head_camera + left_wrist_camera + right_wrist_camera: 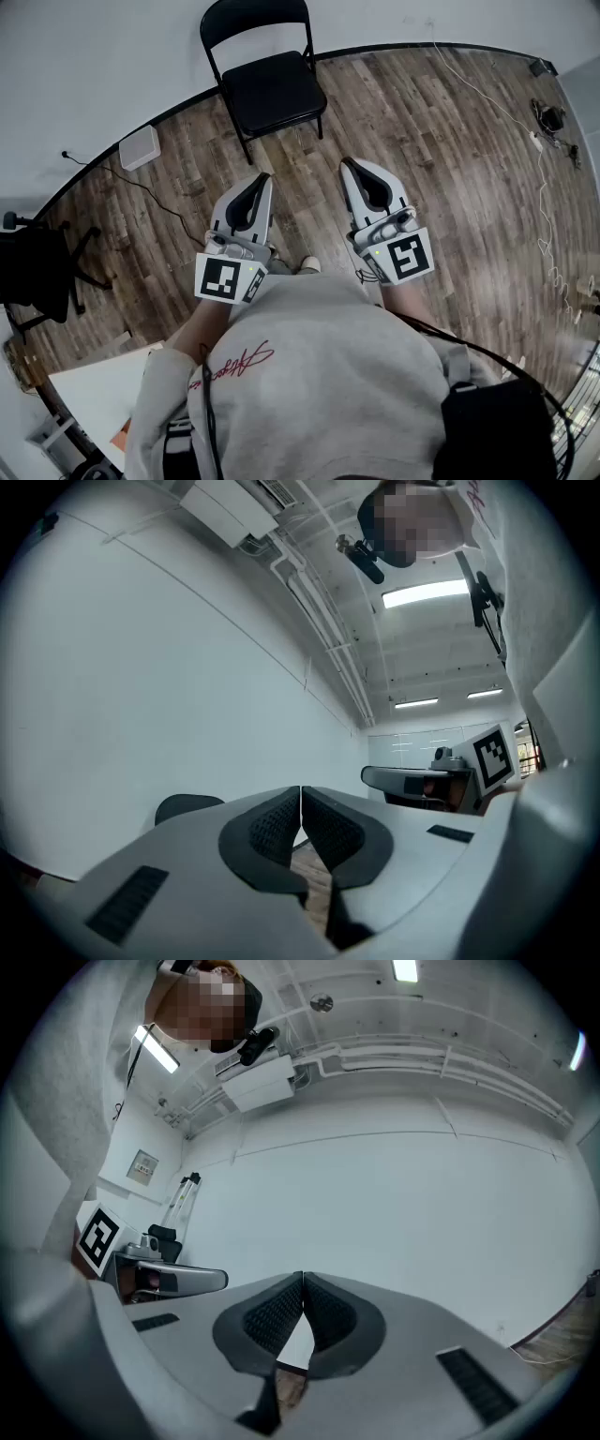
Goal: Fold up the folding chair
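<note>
A black folding chair (267, 80) stands unfolded against the white wall at the top of the head view, its seat facing me. My left gripper (260, 178) and right gripper (348, 163) are held side by side in front of my chest, well short of the chair, both pointing toward it. Each has its jaws shut with nothing between the pads. In the left gripper view the chair's backrest (187, 805) peeks over the left jaw, and the left gripper (301, 789) is closed tip to tip. The right gripper (302, 1278) shows the same, facing bare wall.
A wood floor (441, 141) spreads around me. A white box (140, 147) with a cable sits by the wall at left. Black office chair (37, 272) at the far left. White cables (539, 159) run along the right side. A white table corner (89, 394) lies at lower left.
</note>
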A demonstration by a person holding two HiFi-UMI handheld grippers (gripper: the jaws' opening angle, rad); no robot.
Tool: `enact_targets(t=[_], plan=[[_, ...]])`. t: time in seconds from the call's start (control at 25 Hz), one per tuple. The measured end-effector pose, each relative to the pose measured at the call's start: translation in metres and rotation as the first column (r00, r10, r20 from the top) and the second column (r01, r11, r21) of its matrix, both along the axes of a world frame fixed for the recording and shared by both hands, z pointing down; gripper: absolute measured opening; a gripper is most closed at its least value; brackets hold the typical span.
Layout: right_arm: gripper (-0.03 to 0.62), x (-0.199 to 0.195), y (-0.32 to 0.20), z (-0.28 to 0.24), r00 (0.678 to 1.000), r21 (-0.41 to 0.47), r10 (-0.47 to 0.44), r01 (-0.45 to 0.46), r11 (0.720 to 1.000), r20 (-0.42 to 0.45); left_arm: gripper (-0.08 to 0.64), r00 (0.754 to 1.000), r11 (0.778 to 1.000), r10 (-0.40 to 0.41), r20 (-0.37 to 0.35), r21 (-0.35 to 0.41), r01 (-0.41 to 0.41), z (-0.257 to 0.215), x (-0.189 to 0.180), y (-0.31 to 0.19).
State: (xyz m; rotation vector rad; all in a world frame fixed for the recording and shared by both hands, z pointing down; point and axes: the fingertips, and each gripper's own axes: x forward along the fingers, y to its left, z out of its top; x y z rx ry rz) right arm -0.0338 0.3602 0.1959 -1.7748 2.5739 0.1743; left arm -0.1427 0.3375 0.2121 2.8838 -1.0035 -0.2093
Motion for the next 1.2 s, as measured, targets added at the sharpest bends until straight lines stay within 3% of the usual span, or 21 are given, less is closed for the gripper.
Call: enact_targets(t=[0.72,1.0,1.2], plan=[[0.017,0.0,0.009,-0.003,1.0,0.012,-0.023,0.023,1.0,0.012,0.02,1.0,1.0,-0.017,0.001,-0.01,0.017,0.0,0.002,0.011],[0.017,0.028,0.013,-0.013,1.0,0.073,0.013,-0.012,0.997,-0.009,0.02,0.999,0.999,-0.039,-0.013,-0.01,0.039,-0.002,0.015,0.013],[0.017,0.043,0.016,-0.012,0.999,0.085,-0.024,0.027,0.996,-0.035,0.02,0.997,0.997,-0.081,-0.02,0.003,0.081,-0.001,0.027,0.017]])
